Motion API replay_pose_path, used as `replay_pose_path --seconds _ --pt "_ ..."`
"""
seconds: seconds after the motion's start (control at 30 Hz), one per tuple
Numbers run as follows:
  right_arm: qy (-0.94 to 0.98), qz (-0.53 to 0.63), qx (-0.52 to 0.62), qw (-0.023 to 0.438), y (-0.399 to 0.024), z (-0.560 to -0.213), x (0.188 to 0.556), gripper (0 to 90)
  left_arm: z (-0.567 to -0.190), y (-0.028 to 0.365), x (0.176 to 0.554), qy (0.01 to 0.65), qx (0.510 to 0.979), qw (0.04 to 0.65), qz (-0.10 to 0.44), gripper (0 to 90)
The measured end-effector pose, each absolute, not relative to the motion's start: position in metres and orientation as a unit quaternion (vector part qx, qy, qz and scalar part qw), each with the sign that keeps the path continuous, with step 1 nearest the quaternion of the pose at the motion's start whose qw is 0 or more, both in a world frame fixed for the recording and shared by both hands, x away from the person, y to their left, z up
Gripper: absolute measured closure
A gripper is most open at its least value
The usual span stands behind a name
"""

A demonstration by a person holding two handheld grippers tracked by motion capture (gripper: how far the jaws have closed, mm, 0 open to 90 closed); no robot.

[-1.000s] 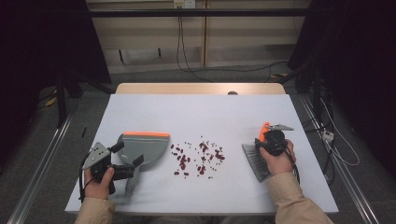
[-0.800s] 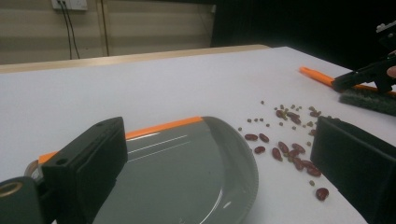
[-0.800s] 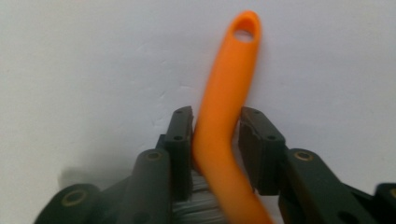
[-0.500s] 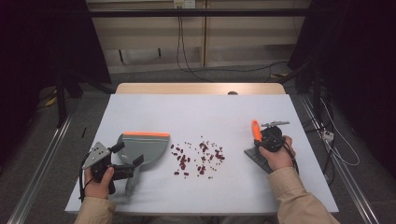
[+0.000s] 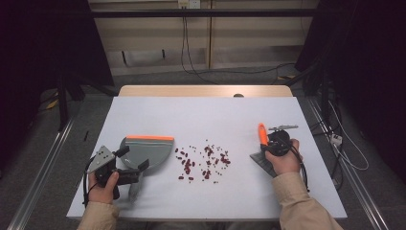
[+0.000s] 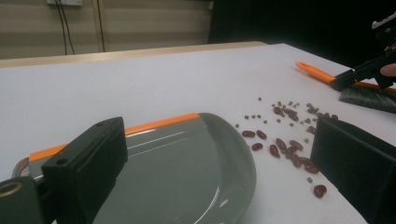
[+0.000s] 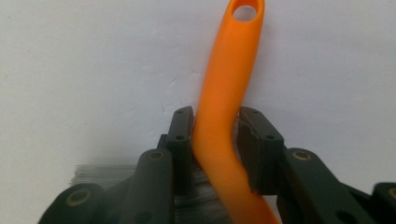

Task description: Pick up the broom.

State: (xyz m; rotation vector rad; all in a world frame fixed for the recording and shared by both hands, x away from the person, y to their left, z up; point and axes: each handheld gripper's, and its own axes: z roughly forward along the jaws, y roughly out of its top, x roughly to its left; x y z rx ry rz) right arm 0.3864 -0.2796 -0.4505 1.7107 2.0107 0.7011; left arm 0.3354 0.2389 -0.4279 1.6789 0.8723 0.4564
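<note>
A grey dustpan (image 5: 148,148) with an orange front lip lies at the table's left. My left gripper (image 5: 133,159) sits at its rear, jaws spread wide either side of the pan (image 6: 177,158) without pressing on it. Red beans (image 5: 203,163) and small crumbs are scattered mid-table, just right of the pan (image 6: 285,149). At the right, my right gripper (image 5: 268,143) has just been closing on the orange handle of a brush (image 5: 262,132). In the right gripper view both pads (image 7: 181,135) press the handle (image 7: 229,70), with the grey bristles (image 7: 93,172) low at the left.
The white table (image 5: 206,115) has bare surface behind the beans and along the front edge. Cables run across the floor beyond the table's far edge. Dark stands flank the table on both sides.
The right gripper's jaws have closed on the brush handle, and the handle has swung a little to the left. The left hand and the dustpan have stayed put.
</note>
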Motion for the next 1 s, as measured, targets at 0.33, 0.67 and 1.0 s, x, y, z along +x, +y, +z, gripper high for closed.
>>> replay_pose_path --seconds 0.33,0.67,1.0 --pt "0.713 0.252 0.617 0.218 -0.276 -0.453 0.383 67.9 -0.425 0.235 0.334 0.365 0.713 0.565 0.197 3.7" --pt "0.708 0.26 0.622 0.209 -0.279 -0.453 0.384 68.0 -0.424 0.231 0.333 0.359 0.716 0.567 0.193 3.7" --pt "0.711 0.259 0.62 0.209 -0.279 -0.45 0.384 68.8 -0.414 0.229 0.33 0.353 0.713 0.571 0.202 3.6"
